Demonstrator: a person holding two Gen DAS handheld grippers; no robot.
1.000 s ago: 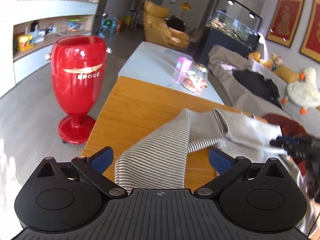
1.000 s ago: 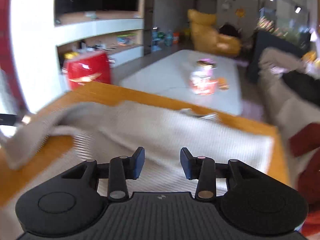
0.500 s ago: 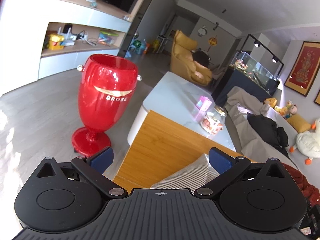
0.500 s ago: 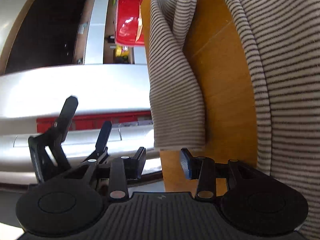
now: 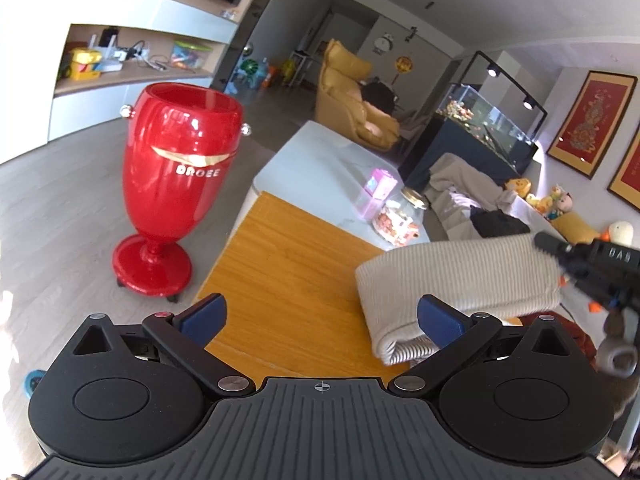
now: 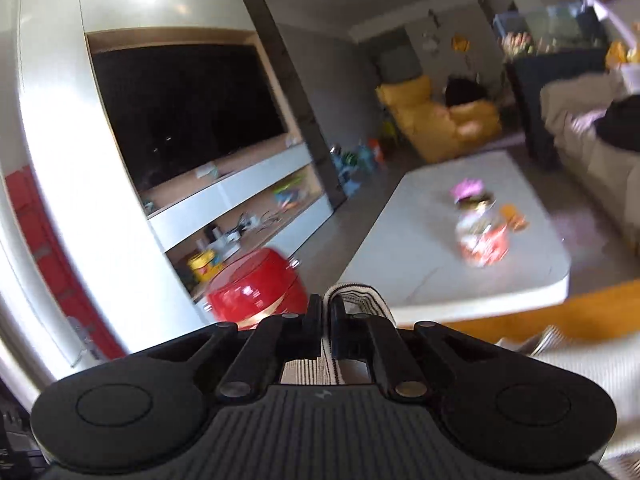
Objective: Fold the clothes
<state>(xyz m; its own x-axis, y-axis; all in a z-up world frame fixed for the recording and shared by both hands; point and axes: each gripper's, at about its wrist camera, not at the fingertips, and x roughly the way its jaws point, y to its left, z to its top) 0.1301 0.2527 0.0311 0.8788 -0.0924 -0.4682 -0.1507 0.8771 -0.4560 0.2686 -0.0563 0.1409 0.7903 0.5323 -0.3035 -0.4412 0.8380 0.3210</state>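
ITEM: striped knit garment (image 5: 452, 276), cream w/ thin dark stripes. Loc: near R part of the wooden table (image 5: 288, 280), lying in a folded bundle w/ rounded fold edge facing L; far R end lifted, meeting the right gripper (image 5: 560, 252). In R wrist view a doubled edge of the same fabric (image 6: 352, 300) sticks up between the closed fingers; more of it at lower R of that view, blurred.

R gripper (image 6: 326, 320): black, jaws brought together and clamped on the garment edge. R wrist view motion-blurred overall.

L gripper (image 5: 320, 316): black body, blue pads (image 5: 202, 314), jaws wide apart, nothing between them except bare tabletop; R pad sits just in front of the garment's near fold, contact can't be told.

SURROUNDS:
- Red goblet-shaped bin (image 5: 176, 184), gold lettering, on floor just L of table, upright.
- White low table (image 5: 312, 168) beyond wooden one; on it a pink box (image 5: 378, 190) and a glass jar (image 5: 398, 216) w/ gold lid, near each other.
- Yellow armchair (image 5: 352, 108), far bkgd.
- Fish tank (image 5: 484, 120) on dark cabinet, R bkgd.
- Sofa (image 5: 460, 188) w/ beige throw, dark clothing on it, plush toys further R.
- Wall shelving (image 5: 132, 64) w/ misc small items; TV (image 6: 188, 108) above.
- Framed red pictures (image 5: 592, 120), R wall.
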